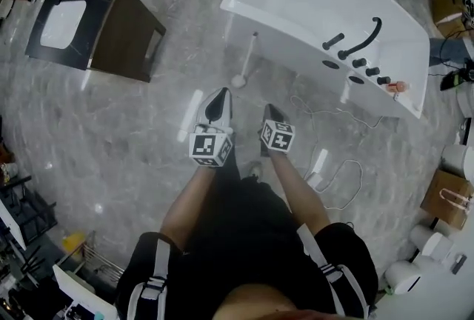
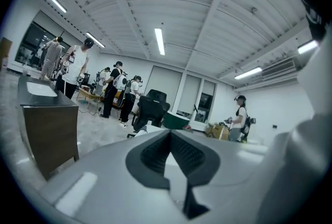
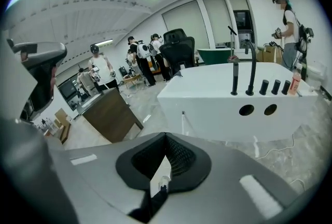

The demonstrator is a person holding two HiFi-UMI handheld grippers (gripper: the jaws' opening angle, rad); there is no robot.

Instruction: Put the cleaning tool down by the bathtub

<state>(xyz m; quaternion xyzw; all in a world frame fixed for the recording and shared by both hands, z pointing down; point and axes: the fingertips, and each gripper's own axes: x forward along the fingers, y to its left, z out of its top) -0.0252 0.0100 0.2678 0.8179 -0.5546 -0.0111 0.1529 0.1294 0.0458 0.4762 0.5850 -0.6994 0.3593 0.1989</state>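
Big white bathtub (image 1: 311, 0) fills the upper right. The cleaning tool (image 1: 246, 58) is down by it, round head on the floor (image 1: 148, 133) just beside the tub's near wall, handle propped against that wall.

The worry, as I judge it: the tool only leans there. If the head slides on this glossy floor, or my foot knocks it as I step off, it tips flat.

Its long axis runs close to upright, tilted toward the tub, head low and handle tip up near the rim.

My left gripper (image 1: 220, 98) is closed with nothing in it. My right gripper (image 1: 271, 111) is pinched together and empty too. Both are well apart from the tool.
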